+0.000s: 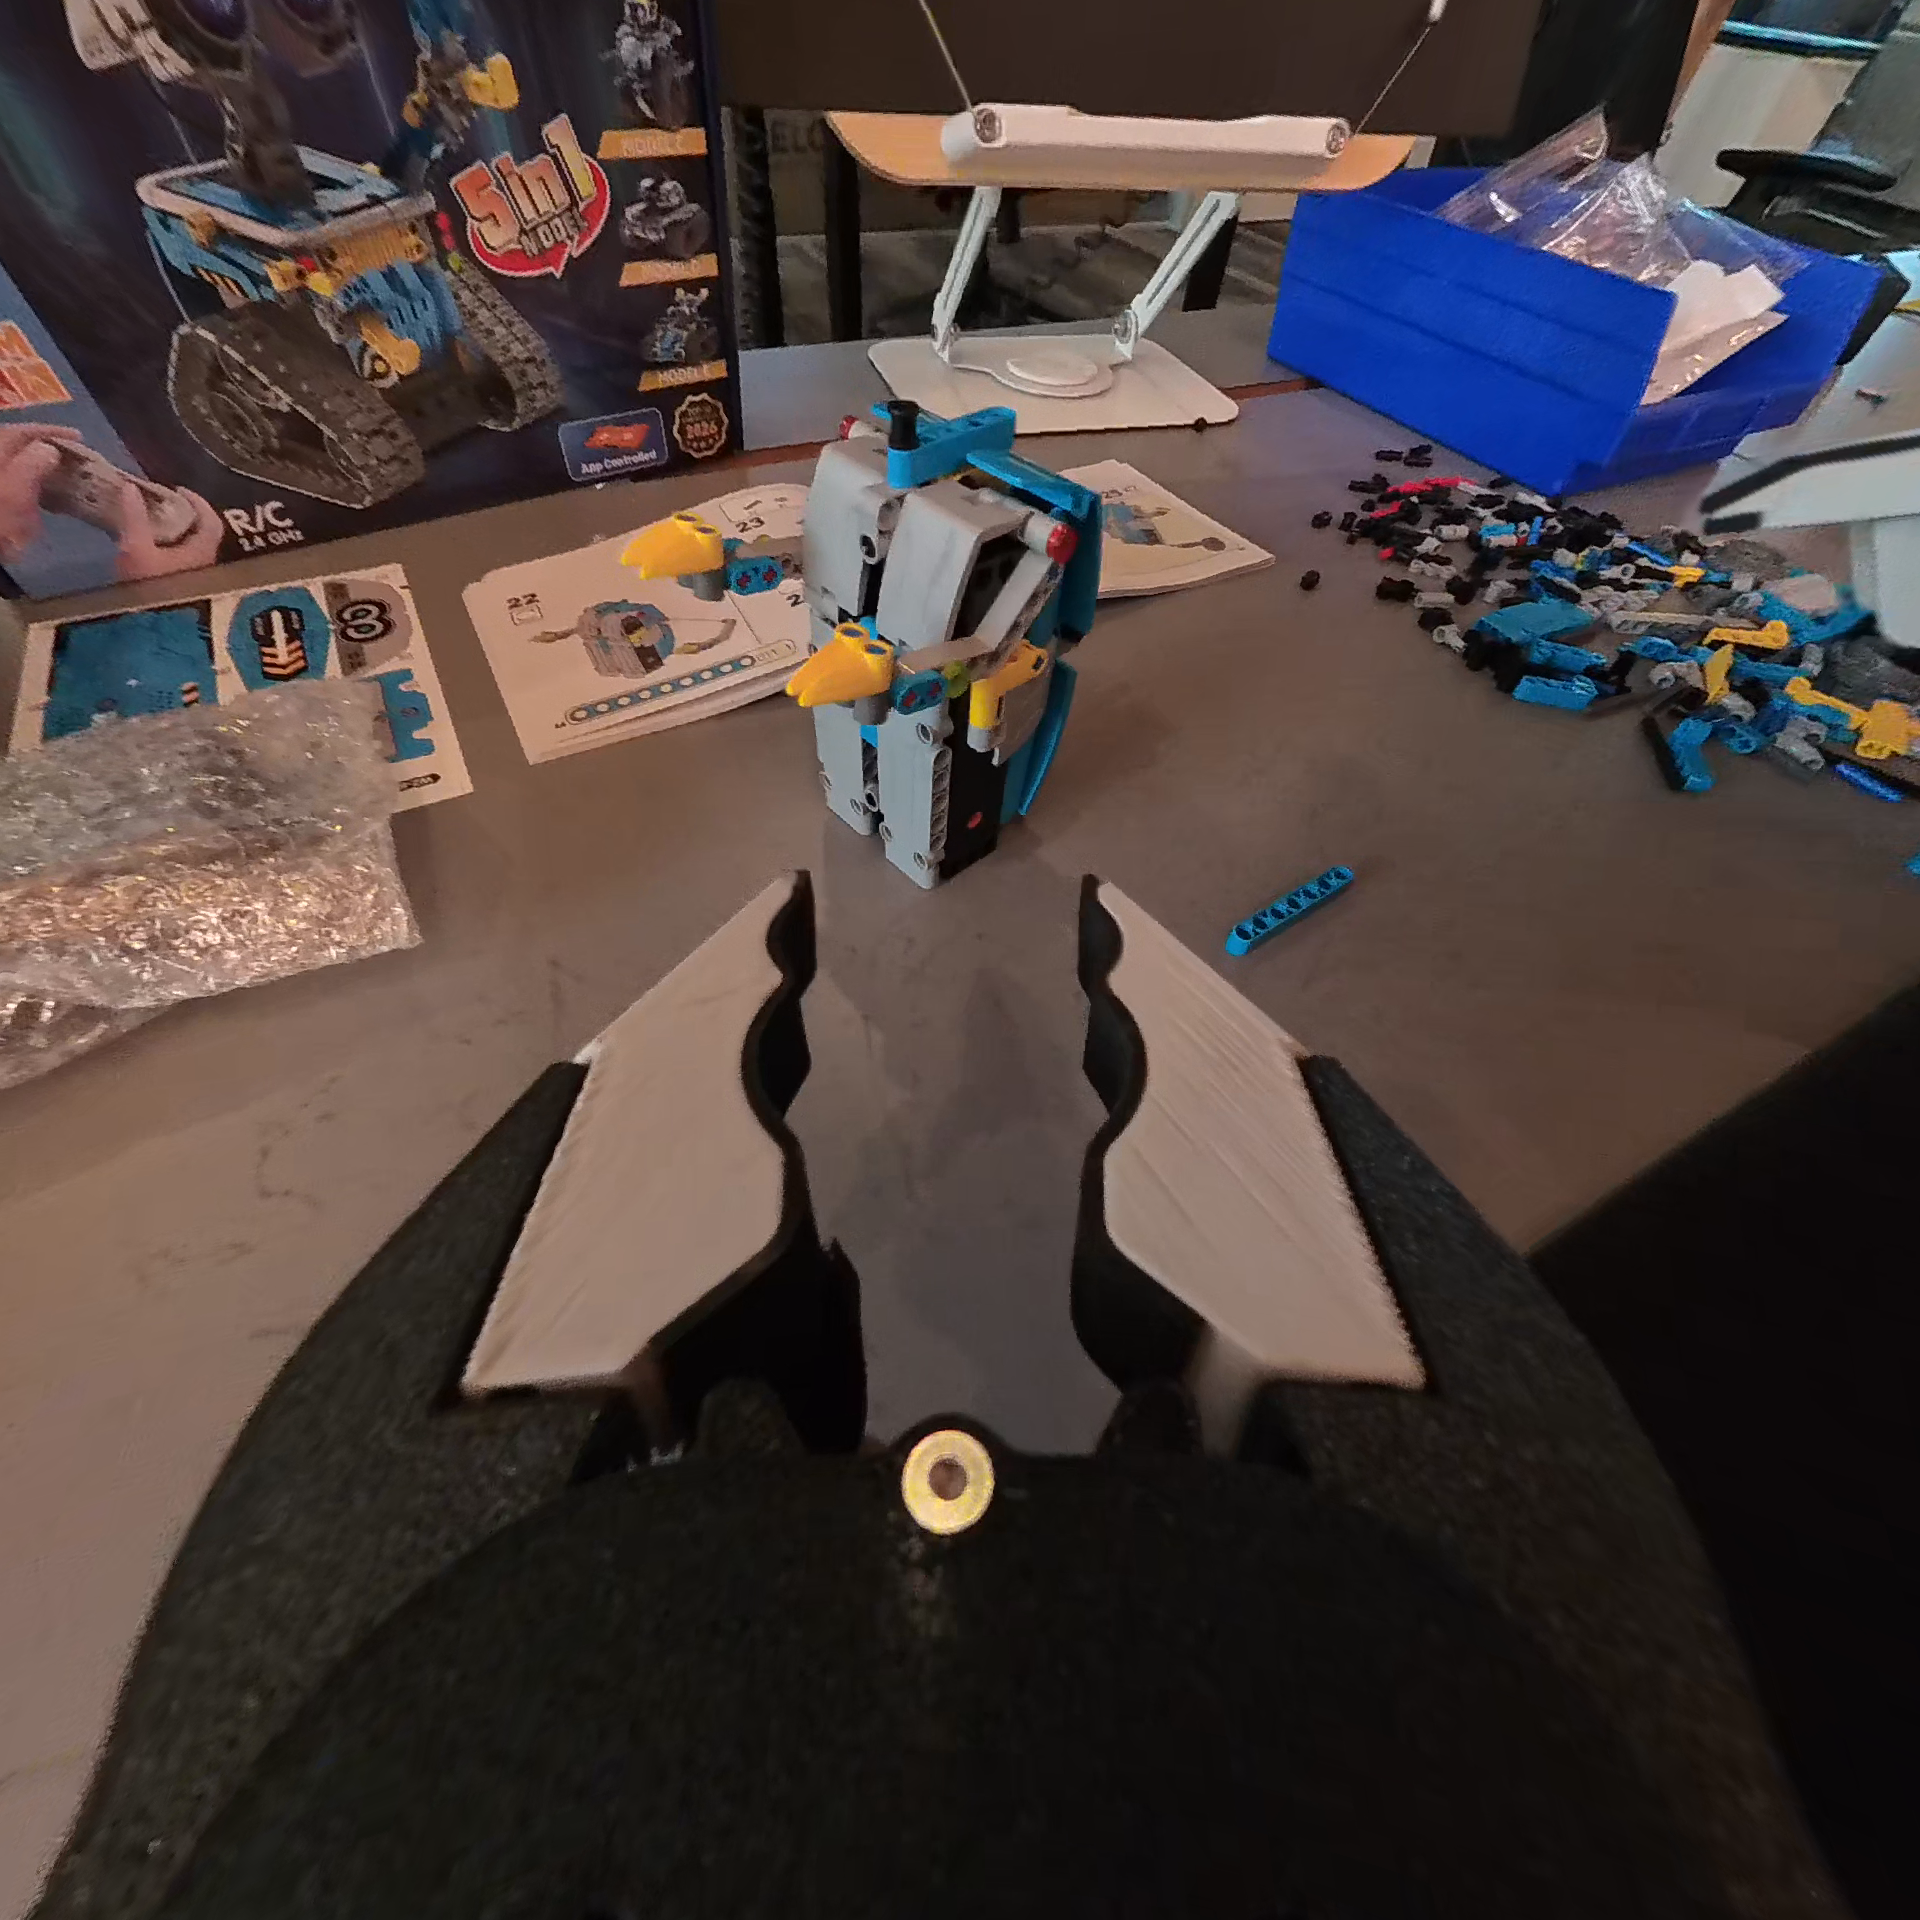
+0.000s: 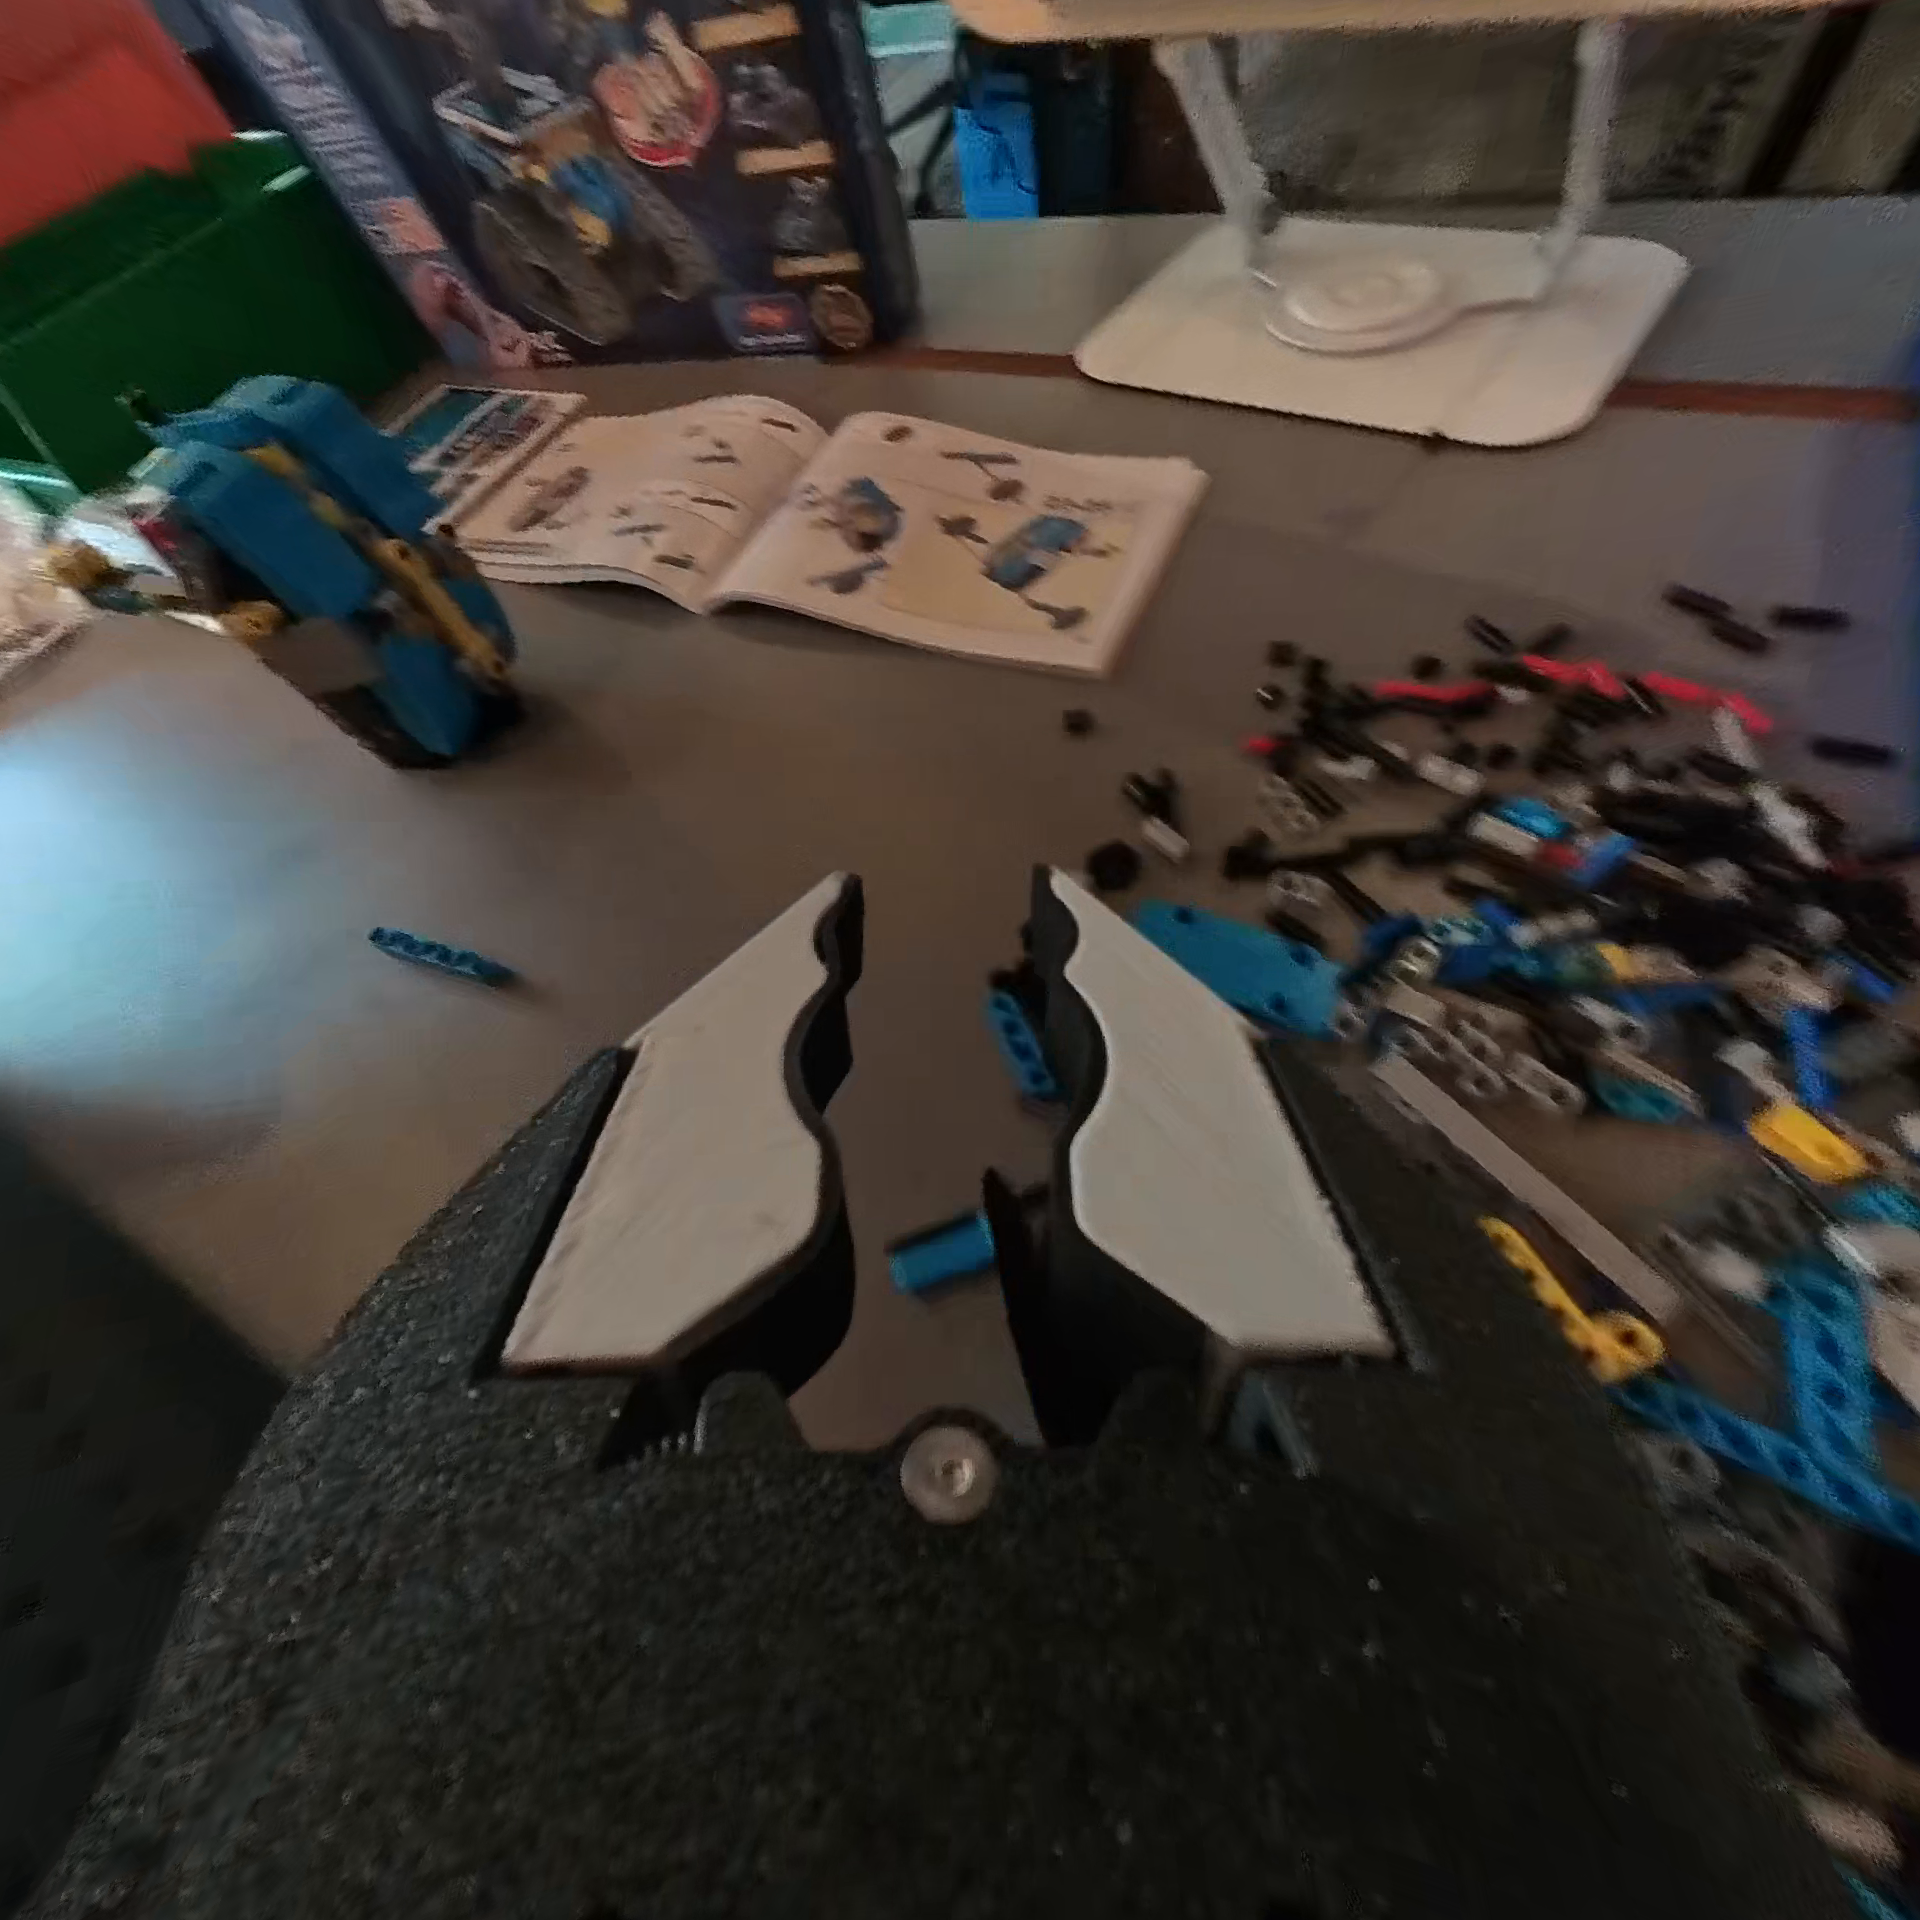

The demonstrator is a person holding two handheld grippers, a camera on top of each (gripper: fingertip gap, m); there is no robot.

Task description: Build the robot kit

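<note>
**Desk:** While both your tools hang over the table (image 1: 623, 1039), what is each one on?

**Operator:** Nothing. My left tool (image 1: 945, 883) is spread wide and empty, low over bare table. It points straight at the half-built brick model (image 1: 935, 644), which is near its tips but apart from them. My right tool (image 2: 945, 883) is parted more narrowly and also empty. It sits at the near edge of the pile of loose pieces (image 2: 1558, 883), with two small blue pieces on the table under its gap. That view is blurred, so I can't tell whether it touches them.

**Desk:** How does the model stand?

**Operator:** Upright on its narrow end, at mid-table, with its long axis vertical. Its grey panels face my left tool and its two yellow claws jut to my left. Its blue flank faces the right tool. Behind it the instruction booklet (image 1: 644, 644) lies open.

**Desk:** Anything close by?

**Operator:** A loose blue beam (image 1: 1288, 909) lies flat, right of my left tool's tips. Its long axis runs across the table, its far end slightly rightward.
</note>
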